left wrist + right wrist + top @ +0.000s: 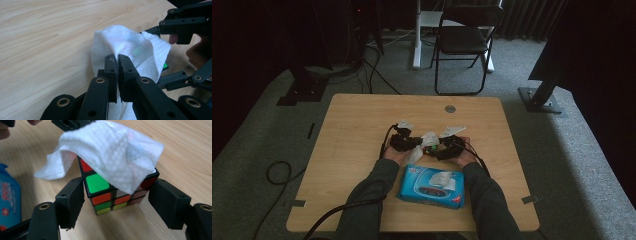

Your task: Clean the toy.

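A Rubik's cube stands on the wooden table with a white wet wipe draped over its top. In the right gripper view, my right gripper has one black pad against each side of the cube. My left gripper is shut on a fold of the wipe and holds it over the cube. In the high view the two grippers meet at the table's middle, the left gripper facing the right gripper, with the wipe between them.
A blue pack of wet wipes lies near the table's front edge, between the person's forearms, with a wipe poking from its opening. A round grommet sits near the far edge. A black folding chair stands beyond the table.
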`<state>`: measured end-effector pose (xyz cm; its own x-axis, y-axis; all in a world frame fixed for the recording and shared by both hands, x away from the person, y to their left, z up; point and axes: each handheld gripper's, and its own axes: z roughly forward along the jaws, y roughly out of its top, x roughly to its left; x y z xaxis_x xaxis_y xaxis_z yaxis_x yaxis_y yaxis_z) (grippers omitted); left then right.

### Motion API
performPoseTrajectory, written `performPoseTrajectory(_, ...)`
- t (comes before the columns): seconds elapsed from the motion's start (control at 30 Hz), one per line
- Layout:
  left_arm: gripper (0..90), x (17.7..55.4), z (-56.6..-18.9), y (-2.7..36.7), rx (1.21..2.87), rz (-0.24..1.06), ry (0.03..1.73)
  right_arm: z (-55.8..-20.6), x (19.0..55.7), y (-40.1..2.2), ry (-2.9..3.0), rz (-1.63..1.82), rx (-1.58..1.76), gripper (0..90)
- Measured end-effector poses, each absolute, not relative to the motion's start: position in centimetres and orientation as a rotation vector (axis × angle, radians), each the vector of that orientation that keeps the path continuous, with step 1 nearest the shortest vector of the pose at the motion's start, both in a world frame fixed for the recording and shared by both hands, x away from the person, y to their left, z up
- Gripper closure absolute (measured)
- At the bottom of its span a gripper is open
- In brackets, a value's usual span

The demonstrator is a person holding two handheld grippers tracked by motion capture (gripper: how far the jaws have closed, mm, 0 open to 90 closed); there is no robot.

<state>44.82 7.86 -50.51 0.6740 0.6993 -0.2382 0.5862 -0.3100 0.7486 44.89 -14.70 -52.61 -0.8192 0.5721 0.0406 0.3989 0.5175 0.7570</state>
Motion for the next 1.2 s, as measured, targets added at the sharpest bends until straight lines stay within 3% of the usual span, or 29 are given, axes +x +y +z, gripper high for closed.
performPoseTrajectory(0.23,86.5,43.3,-49.9,7.0,2.081,0.195,0.904,-52.9,43.2,-16.0,2.547,1.207,0.8,29.5)
performPoseTrajectory(0.33,86.4,42.7,-49.1,7.4,2.028,0.212,0.896,-53.0,43.0,-16.2,2.551,1.212,0.81,30.3)
performPoseTrajectory(0.67,85.0,43.6,-48.8,7.0,1.995,0.249,0.95,-53.2,44.0,-15.4,2.535,1.182,0.858,14.0)
performPoseTrajectory(0.83,85.0,43.8,-49.7,6.3,2.015,0.198,0.945,-53.2,44.1,-14.7,2.546,1.183,0.829,24.7)
performPoseTrajectory(0.87,85.2,43.4,-49.6,6.1,2.033,0.207,0.925,-53.2,43.9,-14.7,2.56,1.186,0.803,30.3)
performPoseTrajectory(1.2,85.5,42.5,-48.8,4.4,2.067,0.233,0.804,-53.3,43.3,-15.2,2.547,1.195,0.796,33.5)
